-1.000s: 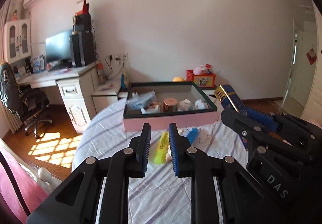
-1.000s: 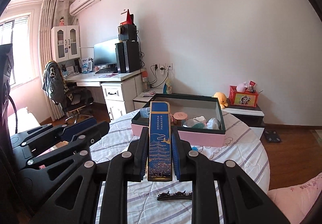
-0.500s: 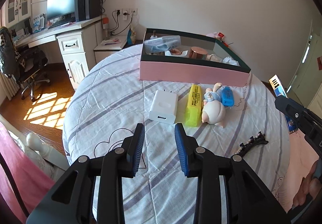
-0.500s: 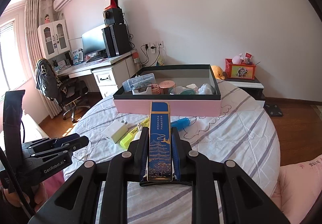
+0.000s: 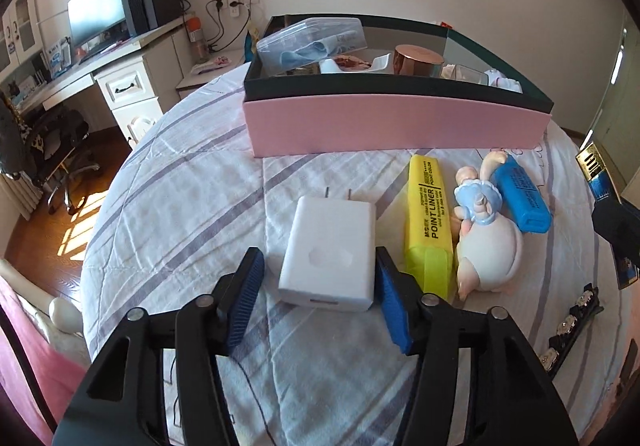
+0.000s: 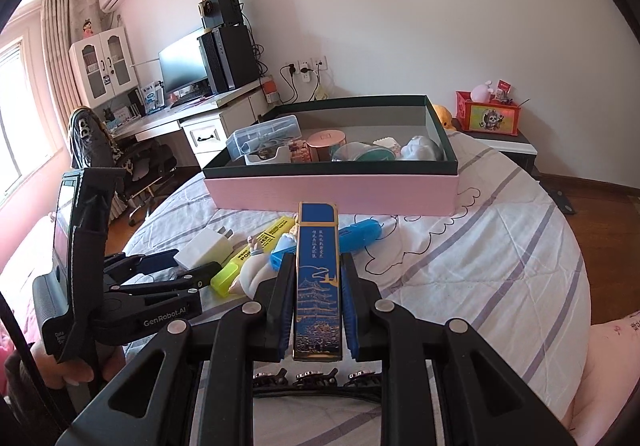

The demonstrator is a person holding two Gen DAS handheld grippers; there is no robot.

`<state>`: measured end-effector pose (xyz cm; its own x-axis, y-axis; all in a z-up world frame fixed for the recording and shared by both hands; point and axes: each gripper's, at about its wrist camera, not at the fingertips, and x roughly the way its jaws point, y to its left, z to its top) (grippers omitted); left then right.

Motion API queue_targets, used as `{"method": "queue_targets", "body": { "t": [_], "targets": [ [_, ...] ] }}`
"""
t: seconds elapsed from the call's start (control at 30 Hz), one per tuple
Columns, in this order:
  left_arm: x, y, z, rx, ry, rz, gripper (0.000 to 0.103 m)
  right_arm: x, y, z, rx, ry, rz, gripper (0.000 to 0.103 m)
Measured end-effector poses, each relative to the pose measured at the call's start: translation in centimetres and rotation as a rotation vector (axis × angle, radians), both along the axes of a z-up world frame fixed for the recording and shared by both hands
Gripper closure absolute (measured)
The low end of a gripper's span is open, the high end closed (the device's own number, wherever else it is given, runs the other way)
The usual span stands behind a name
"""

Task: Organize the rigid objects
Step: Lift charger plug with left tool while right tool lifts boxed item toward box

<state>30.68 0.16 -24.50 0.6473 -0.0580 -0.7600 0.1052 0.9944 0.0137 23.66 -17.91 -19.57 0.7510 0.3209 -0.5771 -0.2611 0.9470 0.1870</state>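
Closest to the left wrist camera, the left gripper (image 5: 316, 300) hangs low over a round table covered in a white cloth with lilac stripes (image 5: 180, 205). Its 2 blue-padded jaws are opening and stand on either side of the near end of a white rectangular plug-in charger (image 5: 330, 246); a clear gap shows at the left pad, while the right pad sits just beside the charger's edge, so nothing is gripped. The charger lies flat, its 2 metal prongs pointing toward the box beyond.

Just right of the charger lies a yellow highlighter pen (image 5: 430, 221), then a small pale pig figurine in a light-blue top (image 5: 486, 238) on its side, touching a blue highlighter pen (image 5: 522, 197). A black hair clip set with stones (image 5: 570, 330) lies near the table's right edge.

Over on the other side, the right gripper (image 6: 316, 310) is clamped tight on a long, slim blue-and-gold box printed with a pagoda (image 6: 318, 278), held pointing away above the cloth.

Farther back, a large open cardboard box with pink sides and a dark green rim (image 5: 392, 125) rests on the table; it holds a clear plastic case (image 5: 312, 43), a copper-coloured round tin (image 5: 418, 59) and other small items.
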Motion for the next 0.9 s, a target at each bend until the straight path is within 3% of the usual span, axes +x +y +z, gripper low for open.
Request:
{"method": "queue_targets", "body": {
  "t": [0.1,0.2,0.43,0.6,0.9],
  "targets": [
    [-0.2,-0.7,0.2,0.043,-0.026,-0.016,0.063,0.3,0.0,-0.2,-0.001,0.005,-0.002,0.082],
    [-1.5,-0.5,1.2,0.044,-0.077,0.034,0.063,-0.1,0.4,0.1,-0.004,-0.003,-0.003,0.082],
    [-7.2,-1.2,7.2,-0.020,-0.243,0.023,0.063,-2.5,2.1,2.9,-0.026,-0.093,0.013,0.082],
    [-10.9,-2.2,11.1,-0.012,-0.353,0.010,0.063,-5.0,3.0,5.7,-0.041,-0.164,0.019,0.082],
    [-14.9,-2.6,14.4,-0.022,-0.433,0.005,0.063,-8.8,3.0,9.2,-0.062,-0.261,-0.002,0.082]
  ]
}}
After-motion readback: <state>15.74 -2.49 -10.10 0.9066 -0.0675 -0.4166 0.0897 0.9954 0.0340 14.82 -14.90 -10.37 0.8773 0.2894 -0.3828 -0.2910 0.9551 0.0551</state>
